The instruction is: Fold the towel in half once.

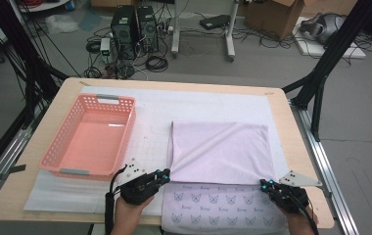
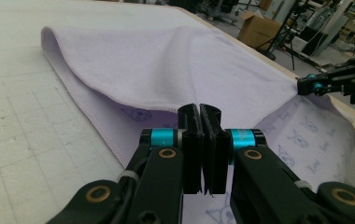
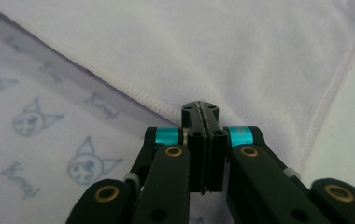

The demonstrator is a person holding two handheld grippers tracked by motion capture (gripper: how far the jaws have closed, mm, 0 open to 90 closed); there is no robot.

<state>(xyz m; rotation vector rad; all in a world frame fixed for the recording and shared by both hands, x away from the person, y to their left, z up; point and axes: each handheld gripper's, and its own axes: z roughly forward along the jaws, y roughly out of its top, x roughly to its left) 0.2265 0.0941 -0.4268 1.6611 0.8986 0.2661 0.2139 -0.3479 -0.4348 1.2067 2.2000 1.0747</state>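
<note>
Pink basket [image 1: 90,137] sits on the white mat [image 1: 198,105] at the table's [image 1: 47,122] left side. Behind it on the floor: two black PC towers [image 1: 135,28], tangled cables [image 1: 155,62], a cardboard box [image 1: 272,17].

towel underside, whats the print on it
Pale lilac towel with small blue cat-face drawings and script words, clearest in the right gripper view.

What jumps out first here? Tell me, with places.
A pale lilac towel lies folded at the table's middle-right, its cat-printed side showing along the near edge. The left gripper and right gripper each pinch a near corner of the folded layer, jaws shut. A pink basket sits empty to the left.
</note>
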